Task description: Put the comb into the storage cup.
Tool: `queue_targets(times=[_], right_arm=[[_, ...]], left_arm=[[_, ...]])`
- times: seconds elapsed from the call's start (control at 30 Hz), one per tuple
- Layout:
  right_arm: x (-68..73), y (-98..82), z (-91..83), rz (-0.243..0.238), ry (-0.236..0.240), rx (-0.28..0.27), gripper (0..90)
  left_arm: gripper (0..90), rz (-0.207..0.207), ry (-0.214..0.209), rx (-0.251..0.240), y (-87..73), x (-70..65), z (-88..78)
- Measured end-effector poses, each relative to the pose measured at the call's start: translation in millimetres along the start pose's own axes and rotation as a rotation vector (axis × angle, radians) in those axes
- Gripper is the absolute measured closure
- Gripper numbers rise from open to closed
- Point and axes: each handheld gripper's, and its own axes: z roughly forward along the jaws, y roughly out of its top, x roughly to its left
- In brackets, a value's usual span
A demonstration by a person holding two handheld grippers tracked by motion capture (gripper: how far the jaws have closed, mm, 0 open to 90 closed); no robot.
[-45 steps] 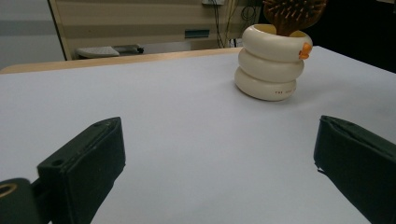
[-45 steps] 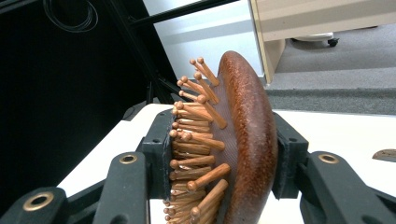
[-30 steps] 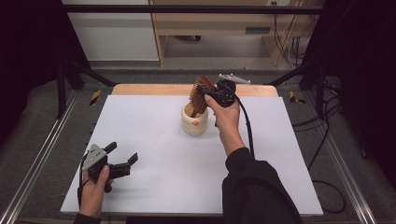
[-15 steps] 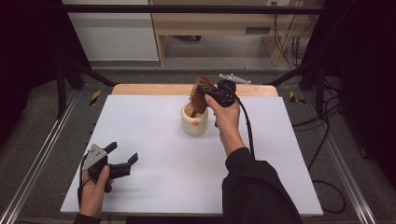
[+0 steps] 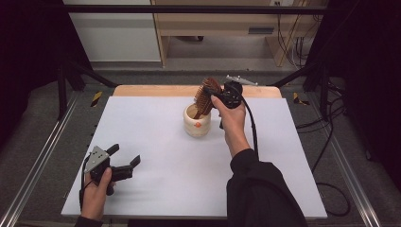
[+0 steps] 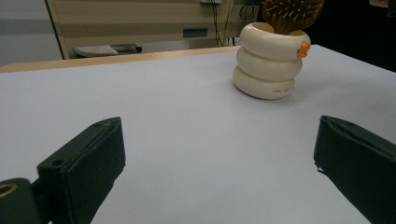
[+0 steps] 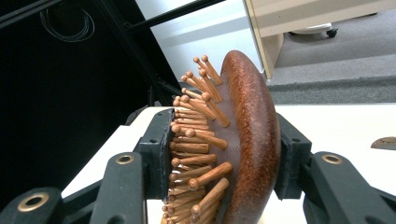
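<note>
So the tabletop (image 5: 156, 142) is a plain white sheet with a wooden strip along the far edge, grey floor and light wood furniture behind it. The wooden hairbrush (image 5: 206, 96) stands handle-down, long axis close to upright and tilted a bit, head sticking out of the cream ringed cup (image 5: 197, 124) mid-table. The right claw (image 5: 213, 97) is pinching the brush head, one pad on the bristles, one on the back. The left claw (image 5: 126, 160) sits spread wide near the front left, holding nothing.

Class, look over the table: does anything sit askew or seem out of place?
Only the wooden hairbrush: it leans in the cream ringed cup, head up, clamped by the right gripper. Nothing spilled or damaged.
</note>
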Motion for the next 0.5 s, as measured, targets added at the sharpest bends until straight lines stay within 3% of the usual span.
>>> queue_targets(times=[0.5], right_arm=[[-5.7,0.8,1.7,0.006,-0.008,0.009,47.5]], left_arm=[[2.2,-0.002,0.0,0.001,-0.2,0.8,0.3]])
